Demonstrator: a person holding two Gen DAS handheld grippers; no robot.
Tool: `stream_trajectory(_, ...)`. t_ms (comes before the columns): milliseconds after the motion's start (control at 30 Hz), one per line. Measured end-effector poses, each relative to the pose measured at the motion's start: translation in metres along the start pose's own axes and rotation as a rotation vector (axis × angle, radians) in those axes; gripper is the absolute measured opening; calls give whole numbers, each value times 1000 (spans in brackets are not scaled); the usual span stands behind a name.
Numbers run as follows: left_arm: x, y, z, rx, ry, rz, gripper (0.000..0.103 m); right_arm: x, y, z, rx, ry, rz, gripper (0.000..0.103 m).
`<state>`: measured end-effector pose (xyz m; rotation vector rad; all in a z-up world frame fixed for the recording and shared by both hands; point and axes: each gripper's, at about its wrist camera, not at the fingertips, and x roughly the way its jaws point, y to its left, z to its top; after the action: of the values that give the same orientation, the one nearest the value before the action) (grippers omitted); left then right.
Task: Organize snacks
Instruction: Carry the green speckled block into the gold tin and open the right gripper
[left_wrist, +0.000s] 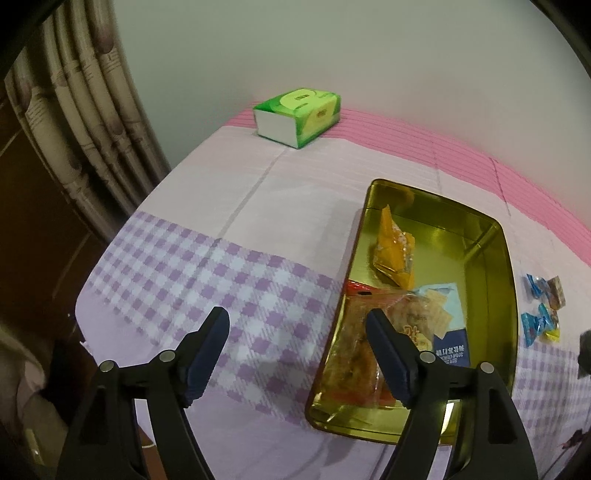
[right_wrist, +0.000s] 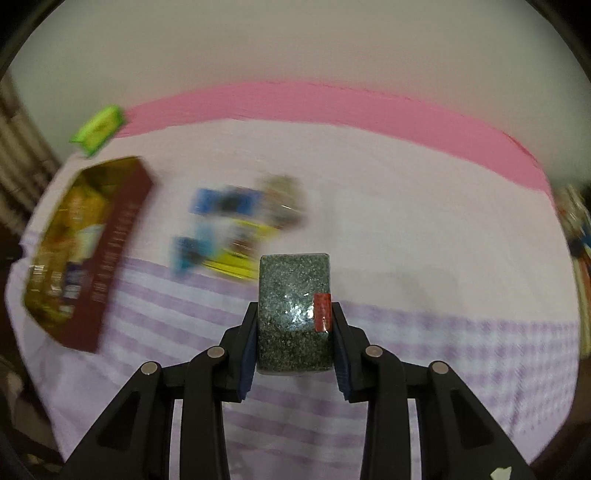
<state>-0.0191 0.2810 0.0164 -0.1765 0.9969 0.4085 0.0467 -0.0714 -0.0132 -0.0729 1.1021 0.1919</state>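
Note:
A gold tin (left_wrist: 504, 280) lies open on the checked cloth and holds an orange packet (left_wrist: 395, 251), a cracker pack (left_wrist: 439, 314) and a clear bag of snacks (left_wrist: 354, 354). My left gripper (left_wrist: 297, 325) is open and empty, its right finger above the tin's near left part. My right gripper (right_wrist: 293, 325) is shut on a dark speckled snack bar (right_wrist: 293, 314) with a red sticker, held above the cloth. The tin (right_wrist: 122, 236) shows blurred at the left of the right wrist view, with several loose wrapped snacks (right_wrist: 229, 229) beside it.
A green tissue pack (left_wrist: 299, 114) sits at the table's far edge by the wall. Blue wrapped candies (left_wrist: 539, 310) lie right of the tin. A curtain (left_wrist: 85, 122) hangs at the left. The table's left edge drops off near my left gripper.

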Motion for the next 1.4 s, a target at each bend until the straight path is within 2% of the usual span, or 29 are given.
stream_trajectory(200,-3,12,-4,-35,0,19,77,-4,66,26,-116,-18,141,33)
stream_trajectory(333,-3,18,-8,-58,3,41,77,-4,102,36,-181,-25,184,33)
stream_trajectory(433,-4,22,-8,-63,-7,68,77,1,113,42,-211,-16,218,33)
stream_trajectory(667,0,30,-7,-95,6,69,77,3,139,51,-278,19,221,33)
stream_trajectory(800,1,31,-7,-100,10,66,77,-2,133,59,-310,9,208,33)
stream_trajectory(900,2,30,-8,-97,13,63,77,2,145,66,-320,16,206,33)
stream_trajectory(1400,6,23,-8,-74,24,57,77,44,181,58,-353,87,210,33)
